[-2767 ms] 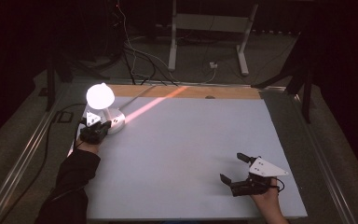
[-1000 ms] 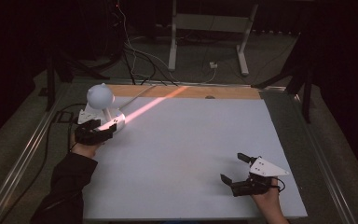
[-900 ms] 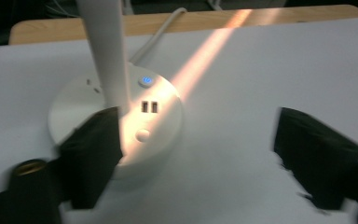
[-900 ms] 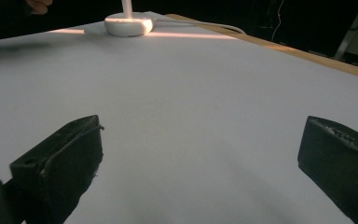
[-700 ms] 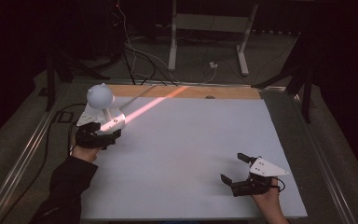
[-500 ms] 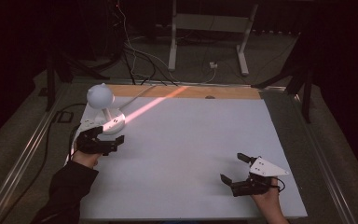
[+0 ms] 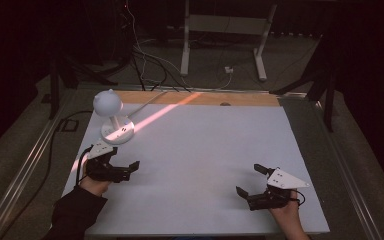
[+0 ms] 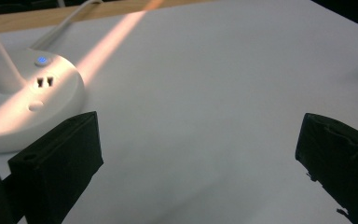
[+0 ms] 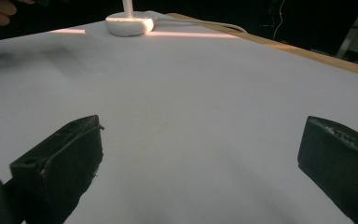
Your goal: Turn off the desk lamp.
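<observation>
Only the lamp (image 7: 112, 117) at the table's (image 7: 220, 150) far-left corner blocks passage.

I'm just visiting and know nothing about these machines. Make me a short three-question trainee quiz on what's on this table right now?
1. True or false: the left claw is gripping the lamp.
2. What shape is the lamp's head? A) flat panel B) round ball C) cone
3. What glows on the lamp's base in the left gripper view?

Key: 1 false, its jaws stand open and apart from it. 2 B. 3 A small blue light.
</observation>
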`<action>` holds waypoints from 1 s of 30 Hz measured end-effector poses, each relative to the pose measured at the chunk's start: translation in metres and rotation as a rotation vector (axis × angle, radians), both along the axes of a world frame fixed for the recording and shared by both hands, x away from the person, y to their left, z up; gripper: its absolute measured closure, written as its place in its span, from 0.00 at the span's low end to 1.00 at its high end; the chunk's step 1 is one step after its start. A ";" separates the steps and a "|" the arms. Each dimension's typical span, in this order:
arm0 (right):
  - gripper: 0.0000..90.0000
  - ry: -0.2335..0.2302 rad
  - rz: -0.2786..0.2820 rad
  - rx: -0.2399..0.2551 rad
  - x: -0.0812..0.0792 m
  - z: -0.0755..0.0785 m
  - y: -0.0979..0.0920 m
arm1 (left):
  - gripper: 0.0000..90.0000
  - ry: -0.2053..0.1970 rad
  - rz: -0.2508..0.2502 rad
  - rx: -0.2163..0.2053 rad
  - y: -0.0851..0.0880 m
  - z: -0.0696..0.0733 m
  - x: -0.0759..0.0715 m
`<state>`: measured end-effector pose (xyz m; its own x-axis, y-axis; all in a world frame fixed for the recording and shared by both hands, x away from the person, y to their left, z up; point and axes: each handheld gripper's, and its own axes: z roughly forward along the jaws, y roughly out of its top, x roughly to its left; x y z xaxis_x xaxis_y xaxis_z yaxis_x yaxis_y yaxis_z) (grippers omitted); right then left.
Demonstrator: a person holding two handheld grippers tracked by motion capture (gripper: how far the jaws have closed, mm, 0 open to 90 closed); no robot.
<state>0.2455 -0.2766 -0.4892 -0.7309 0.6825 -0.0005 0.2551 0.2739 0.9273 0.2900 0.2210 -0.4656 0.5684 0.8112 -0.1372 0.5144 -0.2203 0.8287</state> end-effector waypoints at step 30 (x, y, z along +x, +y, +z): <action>0.00 0.002 0.006 -0.006 0.000 0.000 0.001 | 0.01 0.009 -0.114 0.043 -0.011 -0.038 -0.037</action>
<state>0.2453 -0.2758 -0.4889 -0.7352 0.6778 -0.0036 0.2549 0.2814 0.9251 0.2533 0.2098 -0.5039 0.6564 0.7465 -0.1093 0.4915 -0.3132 0.8126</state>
